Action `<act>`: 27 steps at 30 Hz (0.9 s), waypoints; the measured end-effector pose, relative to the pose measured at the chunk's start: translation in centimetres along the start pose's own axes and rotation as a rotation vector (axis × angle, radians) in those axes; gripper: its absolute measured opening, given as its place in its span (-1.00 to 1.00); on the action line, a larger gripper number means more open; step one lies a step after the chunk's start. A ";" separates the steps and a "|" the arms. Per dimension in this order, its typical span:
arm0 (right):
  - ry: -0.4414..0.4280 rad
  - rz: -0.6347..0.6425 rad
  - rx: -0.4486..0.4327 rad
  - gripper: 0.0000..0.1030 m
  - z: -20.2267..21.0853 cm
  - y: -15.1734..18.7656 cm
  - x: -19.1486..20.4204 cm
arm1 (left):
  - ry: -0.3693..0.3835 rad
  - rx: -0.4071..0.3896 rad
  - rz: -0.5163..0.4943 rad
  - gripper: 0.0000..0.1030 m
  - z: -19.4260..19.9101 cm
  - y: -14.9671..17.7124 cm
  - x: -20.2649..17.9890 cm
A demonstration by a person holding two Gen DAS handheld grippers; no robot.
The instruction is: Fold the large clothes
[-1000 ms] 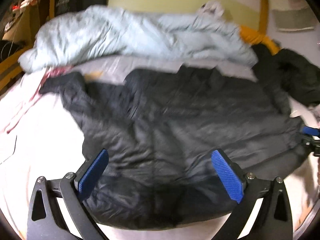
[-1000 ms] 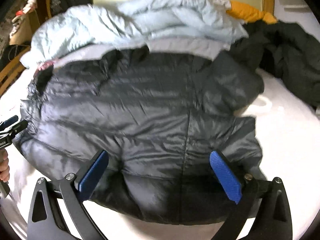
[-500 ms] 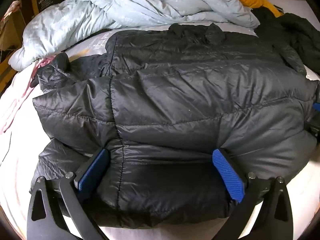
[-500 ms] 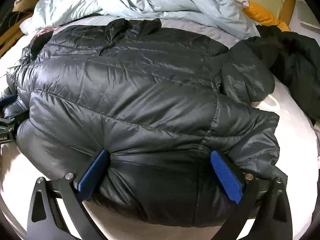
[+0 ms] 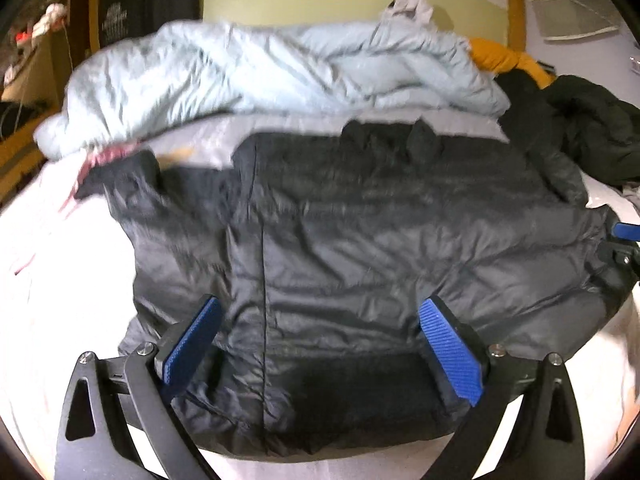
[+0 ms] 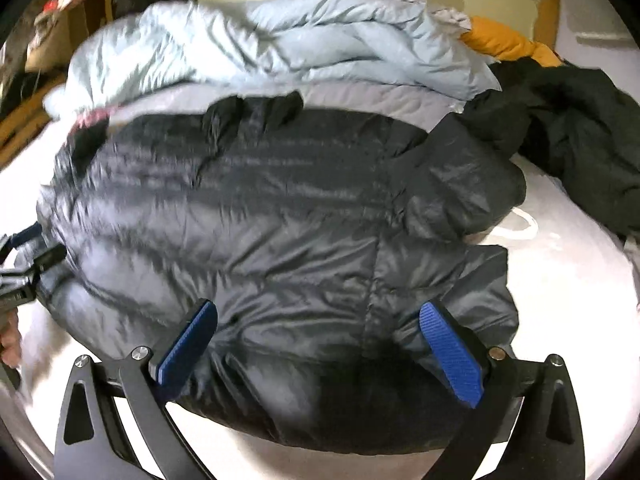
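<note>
Black puffer jacket (image 5: 360, 248) spread flat on bed (image 5: 60, 280), apparently unfolded; all folds remaining. Left claw (image 5: 320, 344) and right claw (image 6: 320, 344) released, straddling near hem.

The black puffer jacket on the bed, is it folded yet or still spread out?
Spread out: the black puffer jacket lies flat, collar far, one sleeve out sideways, the other bunched.

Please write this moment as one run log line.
black quilted puffer jacket flat on bed | left gripper open at hem | right gripper open at hem
</note>
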State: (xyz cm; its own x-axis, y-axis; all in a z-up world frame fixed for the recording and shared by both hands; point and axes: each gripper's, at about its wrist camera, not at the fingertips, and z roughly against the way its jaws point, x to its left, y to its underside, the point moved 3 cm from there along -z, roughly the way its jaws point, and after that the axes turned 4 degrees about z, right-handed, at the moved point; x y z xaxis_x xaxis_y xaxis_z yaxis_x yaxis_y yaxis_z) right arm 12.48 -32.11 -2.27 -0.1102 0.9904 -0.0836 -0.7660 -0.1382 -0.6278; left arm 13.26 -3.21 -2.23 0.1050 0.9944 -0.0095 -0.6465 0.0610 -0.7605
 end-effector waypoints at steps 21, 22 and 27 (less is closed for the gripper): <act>0.044 -0.376 0.018 0.98 2.2 0.5 -12.8 | -0.119 0.215 0.305 0.93 -1.2 -1.6 12.6; 0.007 -0.377 0.044 0.98 1.7 0.8 -13.0 | -0.105 0.253 0.329 0.92 -2.0 -1.0 13.2; -0.054 -0.341 0.155 0.86 -1.2 2.2 -11.9 | -0.009 0.395 0.420 0.79 -4.5 1.7 14.0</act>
State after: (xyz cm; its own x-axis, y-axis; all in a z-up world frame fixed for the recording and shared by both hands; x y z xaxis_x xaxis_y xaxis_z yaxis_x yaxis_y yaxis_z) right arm 12.91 -44.21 -3.58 0.1373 0.9785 0.1538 -0.8506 0.1960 -0.4879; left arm 17.07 10.47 -6.56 -0.2271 0.9408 -0.2515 -0.8647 -0.3136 -0.3923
